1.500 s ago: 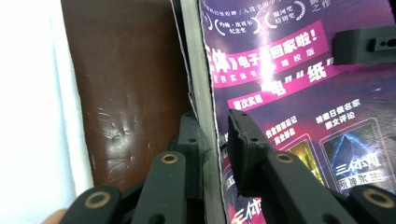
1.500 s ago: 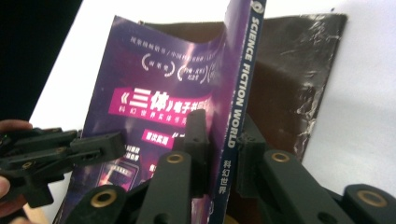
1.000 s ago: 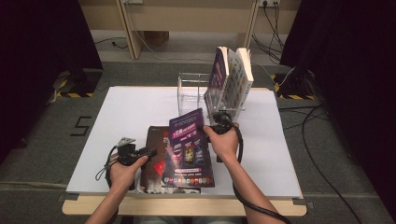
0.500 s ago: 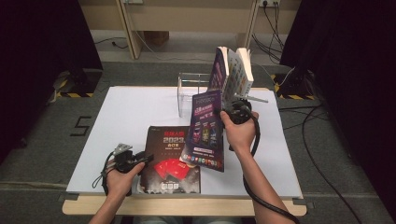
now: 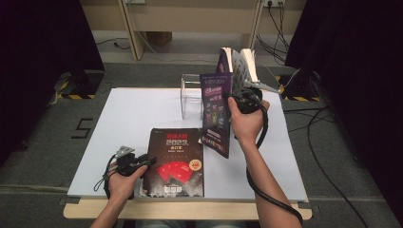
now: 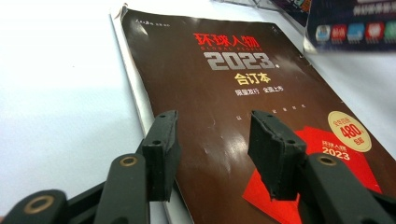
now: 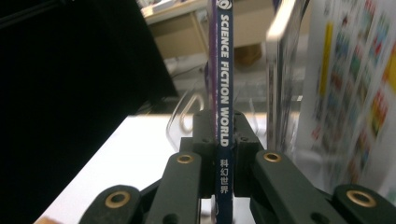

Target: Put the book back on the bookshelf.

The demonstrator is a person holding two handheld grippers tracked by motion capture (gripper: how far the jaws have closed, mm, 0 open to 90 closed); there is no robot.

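Purple magazine (image 5: 216,114) hangs above the middle right of the table (image 5: 123,114), its long axis running top to bottom of the frame and its cover facing left, spine toward the right gripper (image 5: 240,97). In the right gripper view that gripper (image 7: 219,133) is clamped narrowly on the spine, which stands upright between its pads. Lower left, the left gripper (image 6: 212,140) stands about half open with nothing between its jaws, poised over the near left edge of the dark magazine (image 5: 175,161) lying flat.
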